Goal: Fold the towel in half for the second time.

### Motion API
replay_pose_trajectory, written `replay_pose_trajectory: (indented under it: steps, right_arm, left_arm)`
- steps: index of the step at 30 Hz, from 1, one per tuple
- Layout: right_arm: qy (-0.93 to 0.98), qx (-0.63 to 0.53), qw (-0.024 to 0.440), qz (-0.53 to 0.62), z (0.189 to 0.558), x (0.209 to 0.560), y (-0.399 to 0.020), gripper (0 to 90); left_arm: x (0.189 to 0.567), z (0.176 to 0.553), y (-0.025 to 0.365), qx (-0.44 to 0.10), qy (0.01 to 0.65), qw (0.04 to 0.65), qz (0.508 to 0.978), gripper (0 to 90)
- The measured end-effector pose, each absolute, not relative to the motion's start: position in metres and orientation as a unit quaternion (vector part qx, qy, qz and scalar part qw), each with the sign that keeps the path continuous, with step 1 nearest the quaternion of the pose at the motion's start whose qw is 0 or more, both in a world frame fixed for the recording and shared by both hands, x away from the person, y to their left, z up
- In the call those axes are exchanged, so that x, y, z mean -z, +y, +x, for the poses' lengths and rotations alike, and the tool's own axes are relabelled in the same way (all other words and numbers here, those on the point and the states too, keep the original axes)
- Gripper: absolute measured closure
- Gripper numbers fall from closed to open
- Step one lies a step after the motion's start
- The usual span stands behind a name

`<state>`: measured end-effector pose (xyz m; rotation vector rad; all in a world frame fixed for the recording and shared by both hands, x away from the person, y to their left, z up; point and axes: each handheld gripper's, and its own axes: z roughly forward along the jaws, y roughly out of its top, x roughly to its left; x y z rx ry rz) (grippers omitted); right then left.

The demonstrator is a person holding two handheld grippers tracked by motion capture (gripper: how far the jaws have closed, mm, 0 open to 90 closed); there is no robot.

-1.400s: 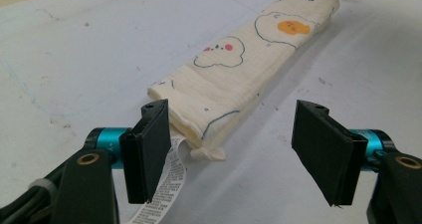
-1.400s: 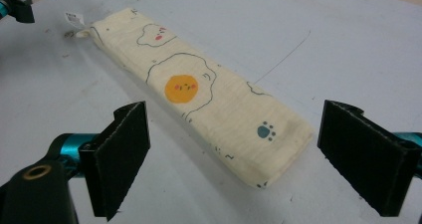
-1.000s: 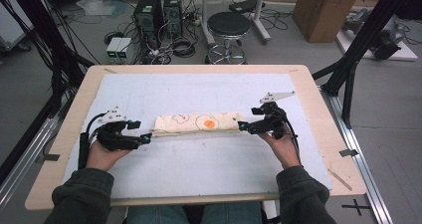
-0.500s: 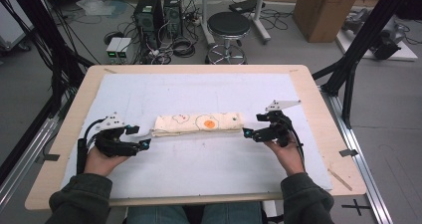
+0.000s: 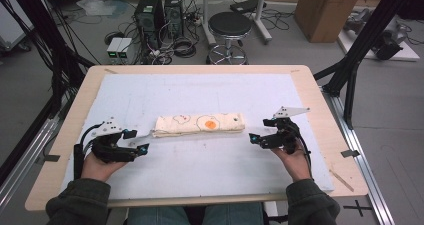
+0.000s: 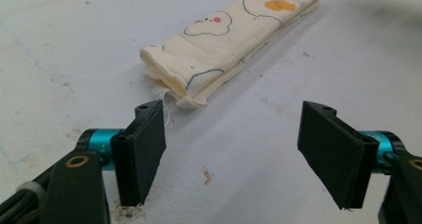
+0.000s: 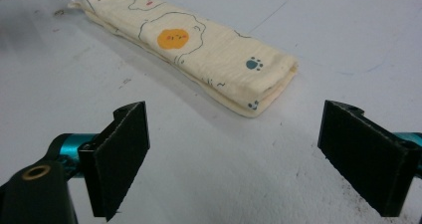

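Cream folded cloth (image 5: pixel 199 124) lies mid-frame on the white mat (image 5: pixel 210 165). The left gripper (image 5: pixel 141 141) at lower left and the right gripper (image 5: pixel 259 130) at centre right both gape, empty, clear of its ends.

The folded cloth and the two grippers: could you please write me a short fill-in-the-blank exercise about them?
1. The folded cloth lies on the white mat between the left gripper and the ____ gripper.
2. The jaws of both grippers stand ____.
3. The round spot printed on the cloth is ____ in colour.
4. Neither gripper ____ the cloth.

Missing words: right; open; orange; touches
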<state>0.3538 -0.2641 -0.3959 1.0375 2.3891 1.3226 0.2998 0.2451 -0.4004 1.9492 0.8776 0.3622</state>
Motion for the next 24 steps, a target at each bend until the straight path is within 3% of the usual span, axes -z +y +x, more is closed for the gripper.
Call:
replay_pose_trajectory:
  steps: [24]
  right_arm:
    - [0.804, -0.451, 0.119, 0.368, 0.325, 0.41, -0.285, 12.1]
  left_arm:
    - [0.414, 0.28, 0.253, -0.147, 0.36, 0.469, 0.793, 26.2]
